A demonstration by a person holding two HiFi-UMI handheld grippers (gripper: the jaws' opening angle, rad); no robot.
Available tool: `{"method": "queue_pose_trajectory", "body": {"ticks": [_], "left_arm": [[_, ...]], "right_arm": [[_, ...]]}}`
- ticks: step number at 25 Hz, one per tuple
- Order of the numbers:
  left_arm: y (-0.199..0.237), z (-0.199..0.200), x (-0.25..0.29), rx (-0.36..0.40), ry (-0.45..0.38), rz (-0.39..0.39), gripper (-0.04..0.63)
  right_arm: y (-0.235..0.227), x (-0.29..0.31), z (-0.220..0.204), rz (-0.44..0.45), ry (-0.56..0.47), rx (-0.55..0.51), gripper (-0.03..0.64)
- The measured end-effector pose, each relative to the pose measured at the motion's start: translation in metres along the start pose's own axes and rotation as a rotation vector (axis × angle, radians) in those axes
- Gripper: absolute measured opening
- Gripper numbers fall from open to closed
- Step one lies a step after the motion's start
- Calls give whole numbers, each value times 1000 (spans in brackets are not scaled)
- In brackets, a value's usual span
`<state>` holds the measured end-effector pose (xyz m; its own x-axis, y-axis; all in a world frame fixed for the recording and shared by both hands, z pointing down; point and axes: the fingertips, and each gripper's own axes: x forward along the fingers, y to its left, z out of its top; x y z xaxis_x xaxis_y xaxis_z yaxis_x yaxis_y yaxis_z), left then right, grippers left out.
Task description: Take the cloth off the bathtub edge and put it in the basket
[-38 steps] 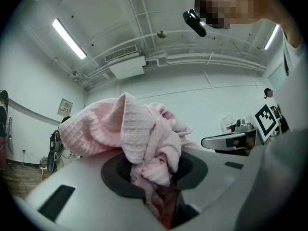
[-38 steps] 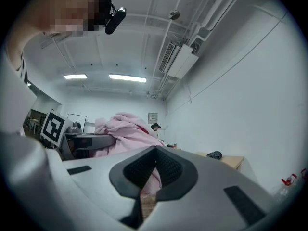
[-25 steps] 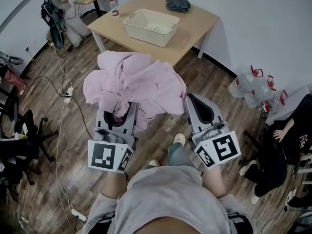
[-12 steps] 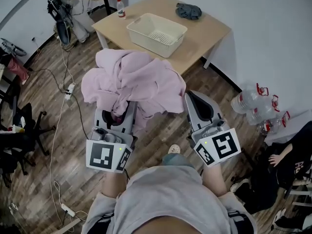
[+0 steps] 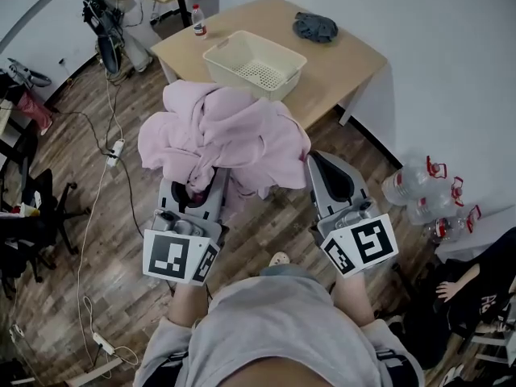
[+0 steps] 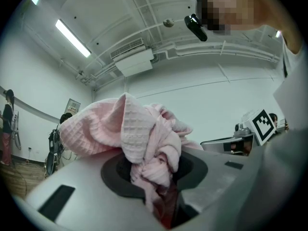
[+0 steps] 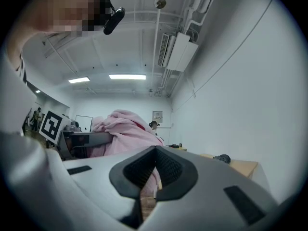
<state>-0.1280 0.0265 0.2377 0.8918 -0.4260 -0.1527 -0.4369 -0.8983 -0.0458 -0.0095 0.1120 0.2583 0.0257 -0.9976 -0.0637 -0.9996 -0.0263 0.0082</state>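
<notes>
A big pink cloth (image 5: 222, 131) hangs bunched in the air, just short of the wooden table (image 5: 347, 51). My left gripper (image 5: 197, 188) is shut on a thick fold of it; in the left gripper view the cloth (image 6: 137, 129) bulges out from between the jaws of that gripper (image 6: 156, 177). My right gripper (image 5: 317, 164) is closed at the cloth's right edge, and a thin strip of pink cloth (image 7: 126, 129) shows in the slit of its jaws (image 7: 154, 172). The cream basket (image 5: 223, 43) stands on the table beyond the cloth.
A dark cloth (image 5: 316, 27) and a small bottle (image 5: 198, 21) lie on the table. Water jugs (image 5: 419, 188) stand by the white wall at the right. Cables and a power strip (image 5: 115, 147) cross the wooden floor at the left. A seated person (image 5: 476, 297) is at the lower right.
Both grippers have carried the cloth toward the table; the cloth's far edge now overlaps the table's near edge below the basket. The water jugs have slid down the picture.
</notes>
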Motion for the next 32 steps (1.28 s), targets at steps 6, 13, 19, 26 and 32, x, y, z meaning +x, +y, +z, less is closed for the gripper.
{"method": "queue_pose_trajectory", "body": {"ticks": [6,13,19,26,32], "left_arm": [[-17,-6,32,15,5,34,132],[-27,-14,54,19,11,66,132],[-10,-19,76,12,35,88,132],[27,-21,107,11,31,80,132],[32,-33,110,27,15,39,132]], "right_arm": [[-42,3,-5,24,-7,23,8],[-70,8,-14,61,-6,42,8],[-84,37,-17,81,13,60,8],[-96,80,-14,62,9,63,8],[-93,83,-26,29,-17,50,8]]}}
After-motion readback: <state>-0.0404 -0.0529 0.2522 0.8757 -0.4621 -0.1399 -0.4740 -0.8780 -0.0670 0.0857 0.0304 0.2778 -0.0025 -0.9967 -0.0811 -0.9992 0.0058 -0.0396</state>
